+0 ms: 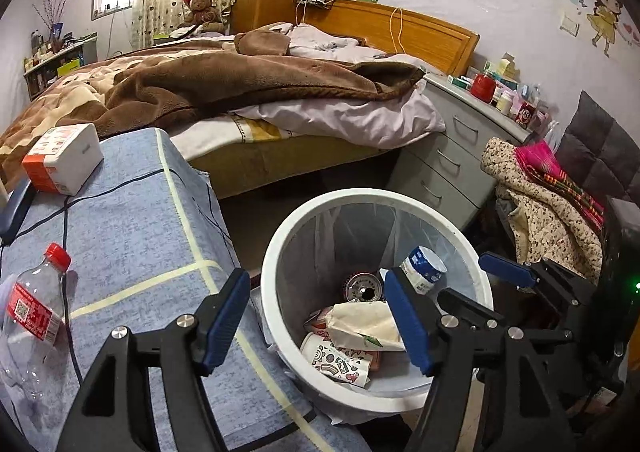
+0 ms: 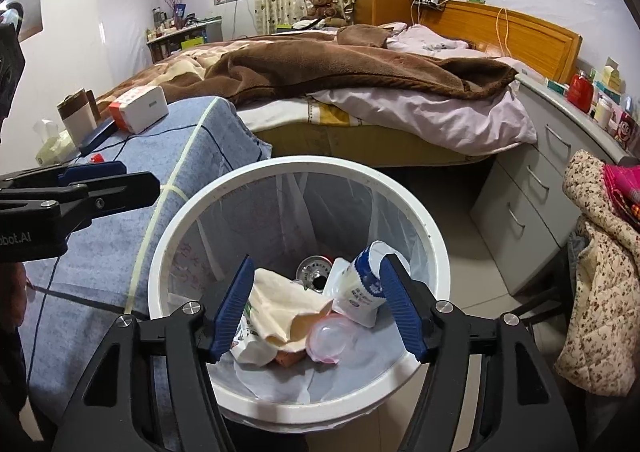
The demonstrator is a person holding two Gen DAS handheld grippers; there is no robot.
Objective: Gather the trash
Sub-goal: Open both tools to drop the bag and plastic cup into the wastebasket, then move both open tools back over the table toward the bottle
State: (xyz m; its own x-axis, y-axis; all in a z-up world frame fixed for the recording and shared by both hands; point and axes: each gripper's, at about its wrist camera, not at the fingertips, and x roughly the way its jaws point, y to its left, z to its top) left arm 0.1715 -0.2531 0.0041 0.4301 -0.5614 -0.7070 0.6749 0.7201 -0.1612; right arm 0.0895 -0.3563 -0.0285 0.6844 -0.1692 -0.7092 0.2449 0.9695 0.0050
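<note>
A white trash bin (image 1: 276, 252) (image 2: 192, 208) with a clear liner stands on the floor beside the blue-covered table. Inside lie a can (image 1: 362, 286) (image 2: 314, 270), a blue-and-white bottle (image 1: 424, 270) (image 2: 360, 288), a cream wrapper (image 1: 364, 322) (image 2: 280, 302) and a printed cup (image 1: 336, 362). My left gripper (image 1: 316, 324) is open and empty at the bin's left rim. My right gripper (image 2: 320, 310) is open and empty over the bin, with the bottle just below its right finger. An empty clear bottle with red cap and label (image 1: 34, 316) lies on the table at the left.
A white and orange box (image 1: 62, 158) (image 2: 138, 108) and a black cable sit on the blue tablecloth (image 1: 132, 228). A bed with brown blanket (image 1: 224, 80) lies behind. A grey drawer unit (image 1: 452, 156) and a chair piled with clothes (image 1: 548, 196) stand right of the bin.
</note>
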